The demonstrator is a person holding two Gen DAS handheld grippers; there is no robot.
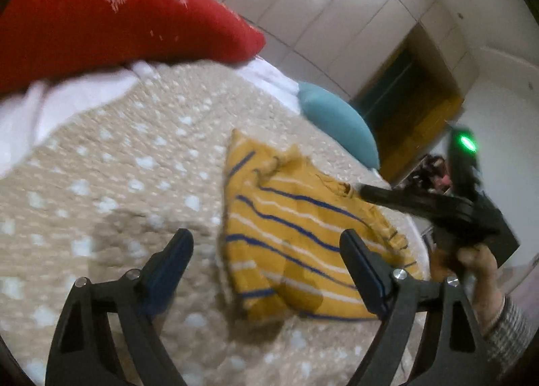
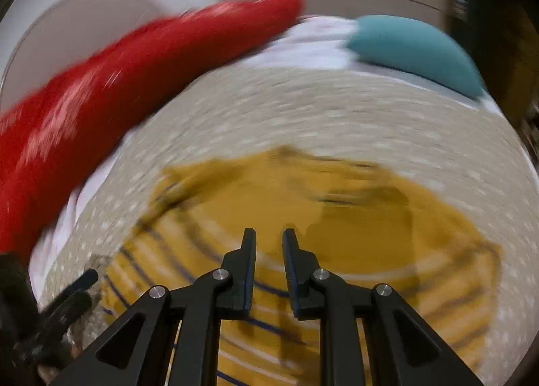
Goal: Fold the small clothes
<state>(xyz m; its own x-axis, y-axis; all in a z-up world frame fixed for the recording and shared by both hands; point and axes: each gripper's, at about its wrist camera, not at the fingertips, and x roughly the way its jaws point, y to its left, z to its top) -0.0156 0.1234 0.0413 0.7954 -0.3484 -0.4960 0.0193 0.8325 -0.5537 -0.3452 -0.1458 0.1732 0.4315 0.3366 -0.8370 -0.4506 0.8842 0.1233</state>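
Progress: yellow striped garment appears partly folded, edges uneven; further folds and squaring judged outstanding.
Location: on the dotted bedspread, below the red pillow and teal pillow.
Appearance: mustard knit, blue and white stripes, rumpled.
Left gripper: wide, empty.
Right gripper: narrow gap, holding nothing, over the garment.

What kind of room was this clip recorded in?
Most likely a bedroom: the yellow striped garment lies on a bed with a beige dotted bedspread, a red pillow and a teal pillow sit at its head, and glossy white wardrobe doors line the wall.
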